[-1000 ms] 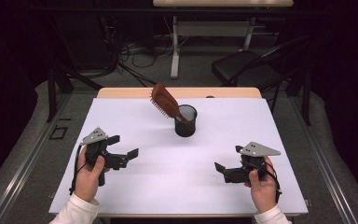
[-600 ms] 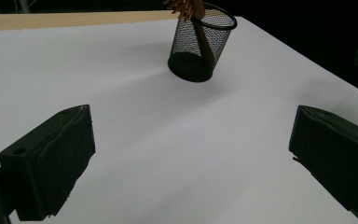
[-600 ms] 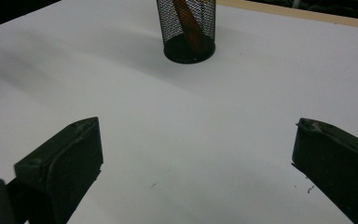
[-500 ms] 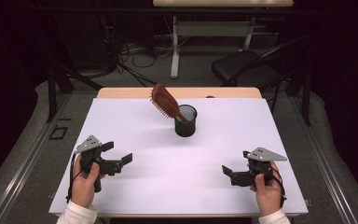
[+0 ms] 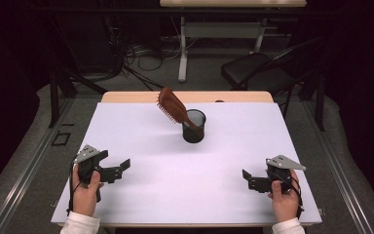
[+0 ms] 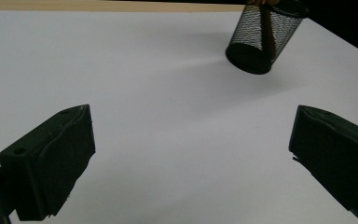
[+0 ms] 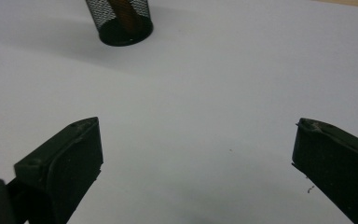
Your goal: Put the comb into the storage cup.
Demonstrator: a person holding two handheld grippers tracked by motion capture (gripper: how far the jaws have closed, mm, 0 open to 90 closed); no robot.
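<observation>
Where mesh cup (image 6: 261,38) crops: hairbrush (image 5: 174,106) handle.

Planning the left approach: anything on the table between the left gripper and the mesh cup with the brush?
Nothing visible. Bare white table lies between the open left gripper and the mesh cup holding the brush.

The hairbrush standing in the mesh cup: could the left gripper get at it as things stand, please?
Probably yes. The left gripper is open and empty, and bare white table lies between it and the mesh cup. The hairbrush leans out toward that side, its head well above the rim.
</observation>
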